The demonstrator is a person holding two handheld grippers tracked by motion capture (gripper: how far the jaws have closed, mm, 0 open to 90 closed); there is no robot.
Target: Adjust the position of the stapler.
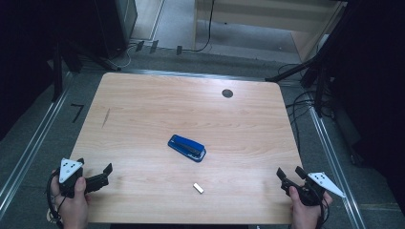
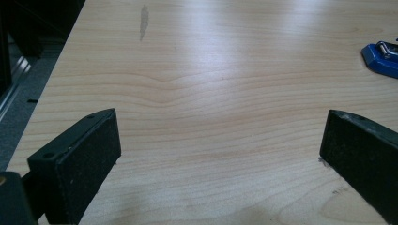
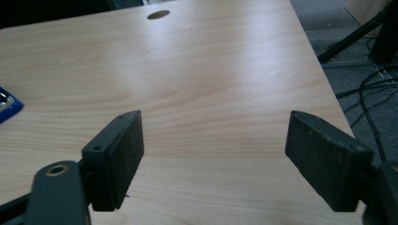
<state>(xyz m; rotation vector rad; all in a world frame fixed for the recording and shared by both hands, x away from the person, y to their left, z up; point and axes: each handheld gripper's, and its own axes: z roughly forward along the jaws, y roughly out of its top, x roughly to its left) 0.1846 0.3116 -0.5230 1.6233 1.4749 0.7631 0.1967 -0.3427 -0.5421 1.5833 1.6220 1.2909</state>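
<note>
High view shows the work barely begun: the blue stapler (image 1: 187,148) lies flat near the middle of the desk (image 1: 143,109), set at a slant, with nothing touching it. A small silvery block, likely a strip of staples (image 1: 198,188), lies on the wood nearer the person, a little right of the stapler and apart from it

The left claw (image 1: 106,172) sits at the near left corner of the desk, held in a hand (image 1: 74,200), jaws spread and empty. The right claw (image 1: 288,175) sits at the near right corner in the other hand (image 1: 305,210), jaws likewise parted with nothing between them. Both are well apart from the stapler and the staples

From the left claw view the pads stand wide over bare wood, and the stapler (image 2: 381,57) peeks in at the far right edge. From the right claw view the jaws are also wide apart above bare desk, with a blue corner of the stapler (image 3: 6,106) at the left edge and a round cable hole (image 3: 158,14) at the far side

My judgement: nothing is done yet. Stapler and staples are untouched, so all of it is left, presumably reaching in, taking hold of the stapler, opening it and fitting the strip. Whether the stapler is already loaded cannot be told
</note>
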